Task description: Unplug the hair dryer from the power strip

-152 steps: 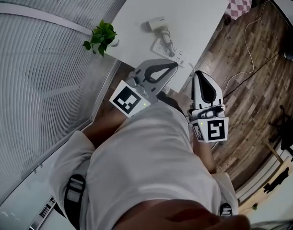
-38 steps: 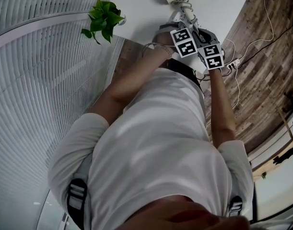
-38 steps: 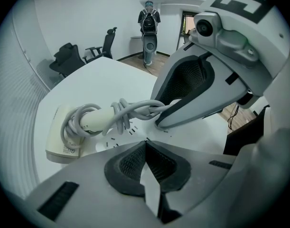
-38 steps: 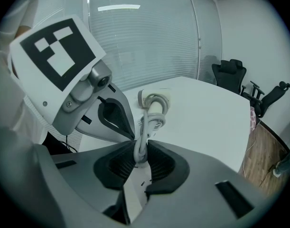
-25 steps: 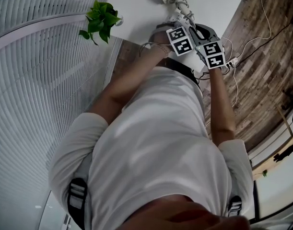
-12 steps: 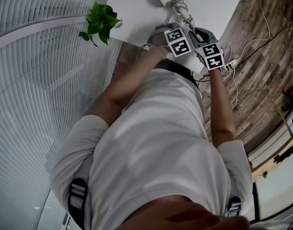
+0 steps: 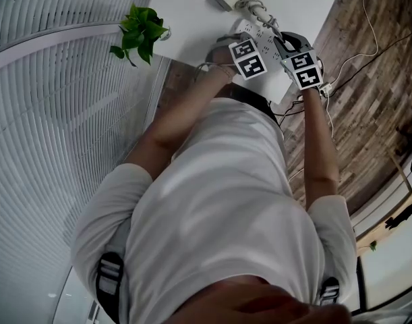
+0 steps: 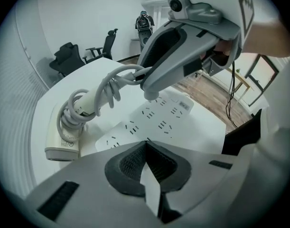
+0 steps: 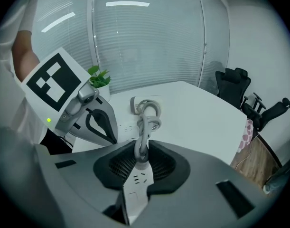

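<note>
**Right gripper on the plug, left gripper closed over the strip**

The white counter (image 7: 192, 19) fills the top of my head view. Both of my grippers are side by side at its near edge.

My left gripper (image 8: 145, 142) points steeply down. Its fingers (image 8: 128, 165) are closed tip to tip with nothing between them. The tips sit just over the near end of the power strip (image 8: 156, 120), and I cannot tell whether they touch it.

My right gripper (image 9: 141, 144) is angled down just beside the left one. Its fingers (image 9: 117, 167) are set narrow and clamp the plug (image 9: 141, 159).

The power strip lies flat along that near edge, with rows of empty sockets facing up. The hair dryer (image 8: 64, 137) lies on its side just beyond the strip, farther from the near edge. Its handle is wrapped in loops of its own cord (image 8: 111, 80).

A small potted plant (image 7: 139, 29) stands at the counter's left corner, well apart from the strip.

The cord leaves the coils on the dryer and runs in a twisted length to my right gripper. There it ends in the plug, which stands upright between the fingers right over a socket of the strip. I cannot tell whether its pins are in the socket or clear of it.
</note>
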{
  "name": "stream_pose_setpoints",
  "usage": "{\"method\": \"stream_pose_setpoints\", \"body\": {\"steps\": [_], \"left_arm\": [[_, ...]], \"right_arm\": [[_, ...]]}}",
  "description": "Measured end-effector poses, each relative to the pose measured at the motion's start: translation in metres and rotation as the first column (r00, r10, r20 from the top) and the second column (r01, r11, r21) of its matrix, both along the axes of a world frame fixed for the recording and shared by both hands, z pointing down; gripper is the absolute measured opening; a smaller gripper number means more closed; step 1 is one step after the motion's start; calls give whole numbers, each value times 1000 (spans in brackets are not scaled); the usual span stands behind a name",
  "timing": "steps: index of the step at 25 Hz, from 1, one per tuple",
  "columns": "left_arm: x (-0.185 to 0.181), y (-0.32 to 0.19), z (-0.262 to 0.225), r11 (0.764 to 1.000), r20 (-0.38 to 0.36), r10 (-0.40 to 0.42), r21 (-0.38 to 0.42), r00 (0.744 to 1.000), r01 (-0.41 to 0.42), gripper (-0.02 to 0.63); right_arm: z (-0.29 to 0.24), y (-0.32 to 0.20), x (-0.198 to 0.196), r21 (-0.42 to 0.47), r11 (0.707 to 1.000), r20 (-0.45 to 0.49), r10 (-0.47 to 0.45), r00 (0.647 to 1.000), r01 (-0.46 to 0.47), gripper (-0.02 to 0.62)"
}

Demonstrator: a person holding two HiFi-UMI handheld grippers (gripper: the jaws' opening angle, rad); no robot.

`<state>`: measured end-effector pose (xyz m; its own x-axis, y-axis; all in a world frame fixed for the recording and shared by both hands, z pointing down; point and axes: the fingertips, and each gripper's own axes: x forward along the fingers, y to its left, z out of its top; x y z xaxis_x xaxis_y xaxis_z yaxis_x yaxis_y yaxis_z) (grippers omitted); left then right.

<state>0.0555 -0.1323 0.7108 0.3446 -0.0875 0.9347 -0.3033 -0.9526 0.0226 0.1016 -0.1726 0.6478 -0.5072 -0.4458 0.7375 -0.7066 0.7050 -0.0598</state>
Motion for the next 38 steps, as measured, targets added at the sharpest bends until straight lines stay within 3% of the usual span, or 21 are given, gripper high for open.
{"method": "stream_pose_setpoints", "body": {"steps": [12, 29, 38], "left_arm": [[-1, 1, 1, 1000, 1, 0, -3, 1000, 0, 29], [-2, 1, 3, 1000, 3, 0, 2, 1000, 0, 29], [-2, 0, 2, 1000, -27, -2, 2, 1000, 2, 29]], "right_arm": [[-1, -35, 25, 33, 999, -87, -28, 996, 31, 89], [44, -27, 39, -13, 1000, -118, -17, 993, 15, 89], [43, -29, 42, 25, 999, -109, 27, 994, -24, 101]]}}
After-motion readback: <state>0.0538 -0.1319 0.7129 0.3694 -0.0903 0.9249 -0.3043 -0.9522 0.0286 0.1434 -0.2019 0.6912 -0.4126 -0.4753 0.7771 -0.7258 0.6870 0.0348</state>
